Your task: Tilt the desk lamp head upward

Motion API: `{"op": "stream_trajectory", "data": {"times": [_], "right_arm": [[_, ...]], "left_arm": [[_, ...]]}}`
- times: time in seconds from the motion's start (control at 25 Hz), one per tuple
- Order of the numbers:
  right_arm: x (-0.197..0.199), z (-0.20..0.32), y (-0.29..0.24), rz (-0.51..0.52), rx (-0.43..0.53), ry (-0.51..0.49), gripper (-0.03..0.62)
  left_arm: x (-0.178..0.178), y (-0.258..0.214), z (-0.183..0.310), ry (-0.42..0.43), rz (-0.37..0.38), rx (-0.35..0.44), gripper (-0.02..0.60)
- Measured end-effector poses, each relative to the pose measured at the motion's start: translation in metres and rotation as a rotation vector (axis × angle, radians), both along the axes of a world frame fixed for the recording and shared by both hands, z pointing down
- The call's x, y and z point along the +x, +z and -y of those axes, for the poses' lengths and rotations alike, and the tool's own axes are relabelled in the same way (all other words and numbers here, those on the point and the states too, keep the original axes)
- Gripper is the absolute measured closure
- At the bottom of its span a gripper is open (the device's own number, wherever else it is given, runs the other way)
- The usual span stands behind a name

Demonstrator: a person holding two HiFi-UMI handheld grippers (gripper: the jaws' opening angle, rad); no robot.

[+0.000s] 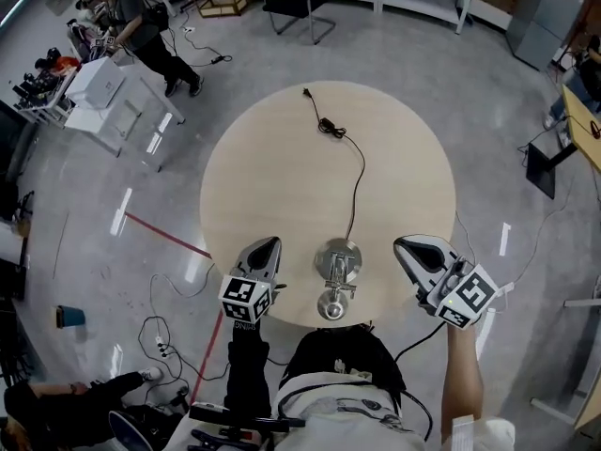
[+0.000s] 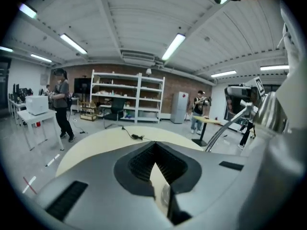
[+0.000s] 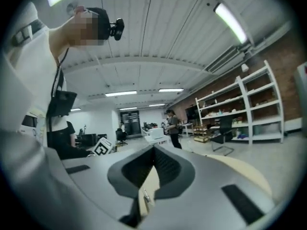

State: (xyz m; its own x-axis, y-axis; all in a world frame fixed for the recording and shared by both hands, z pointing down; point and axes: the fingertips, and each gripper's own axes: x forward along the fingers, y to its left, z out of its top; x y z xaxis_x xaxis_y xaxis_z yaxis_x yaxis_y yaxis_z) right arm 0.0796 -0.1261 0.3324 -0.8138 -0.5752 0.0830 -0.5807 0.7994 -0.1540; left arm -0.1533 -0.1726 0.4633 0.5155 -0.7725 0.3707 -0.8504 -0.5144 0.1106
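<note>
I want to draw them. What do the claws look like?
Both the left claw and right claw are grey, pointed shells with black ribbed pads inside. Each carries a white cube printed with black squares. A black sleeve shows behind the left; a black cable trails from the right.

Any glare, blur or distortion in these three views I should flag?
Head view: fisheye bend at the edges, ceiling-light streaks glaring on the floor, desk lamp sharp. Left gripper view: heavy barrel distortion, dark corners, lamp head close and soft. Right gripper view: ceiling lights blown out, dark corners.
</note>
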Motion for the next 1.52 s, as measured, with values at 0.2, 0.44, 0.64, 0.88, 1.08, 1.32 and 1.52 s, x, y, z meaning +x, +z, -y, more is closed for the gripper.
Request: {"op": "stream_trajectory", "data": {"times": [0.2, 0.44, 0.64, 0.88, 1.08, 1.32, 1.52], "right_arm": [[0.01, -0.004, -0.03, -0.012, 0.007, 0.217, 0.589], [0.011, -0.011, -0.051, -0.044, 0.039, 0.345, 0.589], [0.01, -0.009, -0.058, -0.068, 0.082, 0.364, 0.589], [0.015, -0.005, -0.072, -0.055, 0.119, 0.38, 0.589], [0.021, 0.001, -0.076, -0.062, 0.139, 0.397, 0.589], [0.025, 0.009, -0.082, -0.069, 0.156, 0.396, 0.589], [0.023, 0.013, -0.085, -0.066, 0.161, 0.397, 0.589]], "left_arm": [[0.004, -0.078, -0.014, -0.011, -0.056, 0.109, 0.579], [0.014, -0.147, -0.017, -0.042, -0.104, 0.208, 0.58], [0.02, -0.158, -0.014, -0.047, -0.121, 0.23, 0.58], [0.03, -0.162, -0.014, -0.039, -0.134, 0.245, 0.58], [0.037, -0.169, -0.01, -0.034, -0.138, 0.263, 0.578], [0.044, -0.173, -0.002, -0.034, -0.123, 0.265, 0.58], [0.044, -0.176, 0.002, -0.028, -0.127, 0.269, 0.58]]}}
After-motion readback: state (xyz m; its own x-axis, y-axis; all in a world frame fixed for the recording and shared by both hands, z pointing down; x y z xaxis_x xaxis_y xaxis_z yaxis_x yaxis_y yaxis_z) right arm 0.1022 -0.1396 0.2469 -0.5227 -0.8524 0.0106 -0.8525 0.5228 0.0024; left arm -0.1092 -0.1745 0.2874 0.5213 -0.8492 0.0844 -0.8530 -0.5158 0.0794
